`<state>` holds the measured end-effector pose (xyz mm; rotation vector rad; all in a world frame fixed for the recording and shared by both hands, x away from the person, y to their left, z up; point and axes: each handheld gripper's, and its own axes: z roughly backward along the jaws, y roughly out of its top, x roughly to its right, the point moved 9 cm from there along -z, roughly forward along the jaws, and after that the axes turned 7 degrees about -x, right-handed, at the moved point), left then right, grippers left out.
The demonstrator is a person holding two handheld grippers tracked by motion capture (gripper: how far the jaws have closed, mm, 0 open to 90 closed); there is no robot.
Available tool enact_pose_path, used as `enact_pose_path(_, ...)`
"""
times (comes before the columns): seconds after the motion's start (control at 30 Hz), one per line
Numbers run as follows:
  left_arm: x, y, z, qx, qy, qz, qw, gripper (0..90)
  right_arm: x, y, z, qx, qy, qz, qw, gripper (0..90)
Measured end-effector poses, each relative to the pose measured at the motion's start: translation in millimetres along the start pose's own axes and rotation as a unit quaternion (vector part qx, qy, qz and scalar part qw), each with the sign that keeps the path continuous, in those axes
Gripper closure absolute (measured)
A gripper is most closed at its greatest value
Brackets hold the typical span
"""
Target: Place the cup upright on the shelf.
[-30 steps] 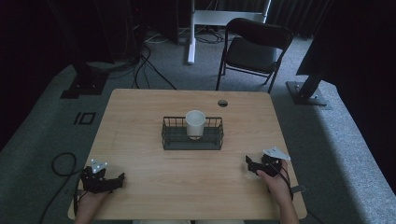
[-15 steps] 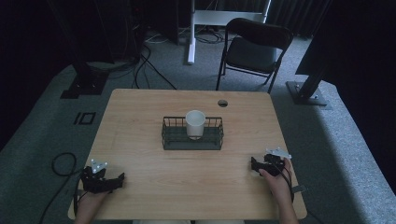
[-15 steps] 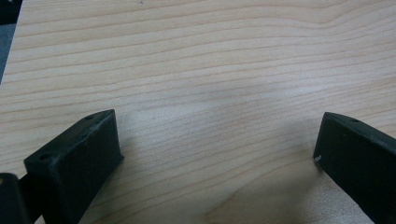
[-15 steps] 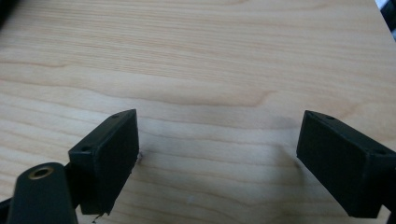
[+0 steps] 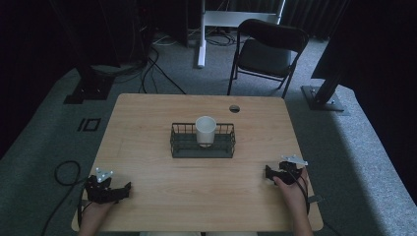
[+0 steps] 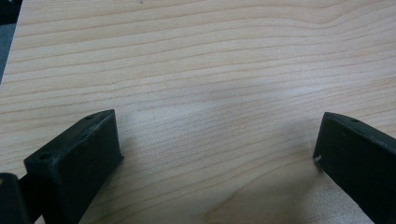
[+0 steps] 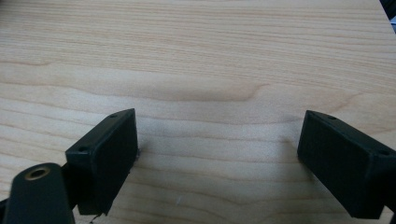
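White cup (image 5: 205,131) sits upright in wire basket (image 5: 202,140), worktop (image 5: 147,123) centre — untouched. Left tool (image 5: 123,189) at 8 o'clock, right tool (image 5: 269,172) at 4 — both released, empty, resting well apart from it. Reach and grasp not yet begun.

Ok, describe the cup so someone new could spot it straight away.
On the wooden table, a black wire basket sits in the middle. The white cup stands upright inside it, open mouth up, the one pale thing against the dark wire.
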<state>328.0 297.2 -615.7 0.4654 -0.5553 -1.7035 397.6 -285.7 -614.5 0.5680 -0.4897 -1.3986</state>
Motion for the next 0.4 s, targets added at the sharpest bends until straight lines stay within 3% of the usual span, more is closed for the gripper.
enact_pose_path(0.4, 0.0, 0.1, 0.0, 0.0, 0.0, 0.0, 1.0, 0.7, -0.2, 0.6, -0.7, -0.001, 0.004, 0.004, 1.0, 11.0)
